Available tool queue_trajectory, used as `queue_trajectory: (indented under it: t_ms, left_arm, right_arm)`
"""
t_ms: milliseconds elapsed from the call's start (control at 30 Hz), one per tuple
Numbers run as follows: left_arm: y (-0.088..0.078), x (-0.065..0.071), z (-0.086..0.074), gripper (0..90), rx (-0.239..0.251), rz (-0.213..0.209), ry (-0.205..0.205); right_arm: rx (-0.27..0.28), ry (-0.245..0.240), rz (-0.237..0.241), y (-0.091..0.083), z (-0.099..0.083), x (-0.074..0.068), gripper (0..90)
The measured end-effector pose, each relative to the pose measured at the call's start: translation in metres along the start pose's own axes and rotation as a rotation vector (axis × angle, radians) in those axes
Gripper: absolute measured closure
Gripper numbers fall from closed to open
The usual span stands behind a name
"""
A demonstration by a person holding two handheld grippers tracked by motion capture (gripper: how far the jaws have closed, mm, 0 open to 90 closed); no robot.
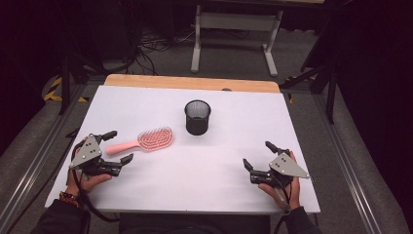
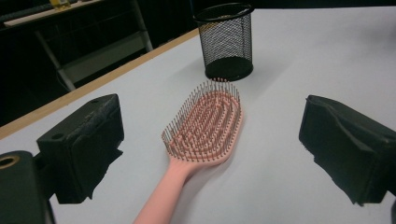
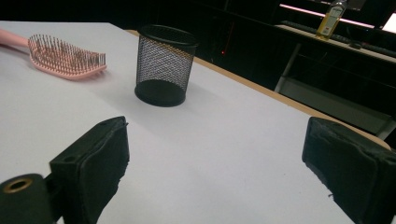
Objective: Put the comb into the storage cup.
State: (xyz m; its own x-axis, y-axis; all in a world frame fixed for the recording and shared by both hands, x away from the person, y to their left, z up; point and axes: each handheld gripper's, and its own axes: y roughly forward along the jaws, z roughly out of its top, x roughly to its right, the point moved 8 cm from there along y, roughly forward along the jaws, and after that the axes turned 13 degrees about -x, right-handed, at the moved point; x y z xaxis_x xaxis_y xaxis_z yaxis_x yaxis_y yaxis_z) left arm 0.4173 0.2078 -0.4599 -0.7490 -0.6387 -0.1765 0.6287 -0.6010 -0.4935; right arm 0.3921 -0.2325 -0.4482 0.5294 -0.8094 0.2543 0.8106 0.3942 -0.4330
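On the white surface [image 1: 204, 165] we see a pink hairbrush [image 1: 146, 141] lying left of centre, bristles up, its oval head toward the middle and its handle pointing toward the left edge. Just beyond and to the right of the brush head stands a black mesh cup [image 1: 197, 117], upright, apart from the brush with a strip of bare white between them.

At the near left, our left hand-held gripper [image 1: 120, 146] rests low over the surface with its jaws spread wide. The end of the brush handle lies between them, though we cannot tell from the high view whether either jaw touches it. From the left gripper view, the two black pads sit far apart at either side, clear of the hairbrush [image 2: 205, 123], whose handle runs down the middle toward the camera. The mesh cup [image 2: 226, 42] stands behind the brush head, near the wooden far edge of the surface.

At the near right, our right hand-held gripper [image 1: 257, 155] is held by a hand [image 1: 280, 187], its jaws also wide and closed on nothing. It is well apart from both things. In the right gripper view, bare white lies between the pads, with the mesh cup [image 3: 164, 65] ahead and the hairbrush [image 3: 65, 58] farther off at upper left.
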Motion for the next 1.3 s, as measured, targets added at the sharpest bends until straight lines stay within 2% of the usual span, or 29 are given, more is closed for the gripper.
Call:
queue_trajectory:
  t_ms: [133,367,467,567,633,867,933,967,1000,1133,1267,1300]
  left_arm:
    - [0.0,-0.004,-0.002,7.8,-0.001,-0.003,-0.02]
    - [-0.001,-0.003,-0.009,7.3,-0.033,-0.012,-0.011]
    - [-0.003,-0.007,-0.014,7.1,-0.05,0.001,-0.013]
    - [-0.004,-0.009,-0.013,7.1,-0.044,0.003,-0.024]
    - [-0.003,-0.01,-0.014,7.1,-0.06,0.012,-0.008]
    - [-0.008,-0.019,-0.019,7.2,-0.082,0.022,-0.021]
    - [-0.008,-0.02,-0.022,7.3,-0.119,0.01,-0.011]
    - [-0.008,-0.024,-0.026,7.2,-0.155,0.009,-0.015]
    - [-0.008,-0.024,-0.026,7.2,-0.155,0.009,-0.015]
    - [-0.006,-0.028,-0.032,7.0,-0.213,0.021,-0.009]
    - [-0.003,-0.032,-0.032,7.7,-0.268,0.046,0.019]
    - [-0.002,-0.032,-0.032,8.1,-0.279,0.04,0.026]
  right_arm:
    - [-0.02,-0.004,0.007,0.004,-0.003,-0.002,8.2]
    - [-0.013,-0.012,0.033,0.005,0.002,-0.006,8.1]
    - [-0.017,-0.033,0.043,0.008,0.002,-0.009,8.1]
    - [-0.025,-0.032,0.051,0.009,0.0,-0.01,8.0]
    - [-0.022,-0.033,0.052,0.008,0.0,-0.01,8.1]
    - [-0.018,-0.032,0.062,0.008,0.001,-0.01,8.1]
    - [-0.02,-0.038,0.072,0.008,0.001,-0.012,8.1]
    - [-0.028,-0.042,0.084,0.009,0.0,-0.013,8.0]
    - [-0.034,-0.043,0.087,0.009,-0.001,-0.014,8.1]
    - [-0.042,-0.037,0.096,0.011,-0.002,-0.014,8.0]
    - [-0.054,-0.036,0.101,0.013,-0.004,-0.015,8.2]
    - [-0.056,-0.035,0.105,0.014,-0.004,-0.015,8.2]
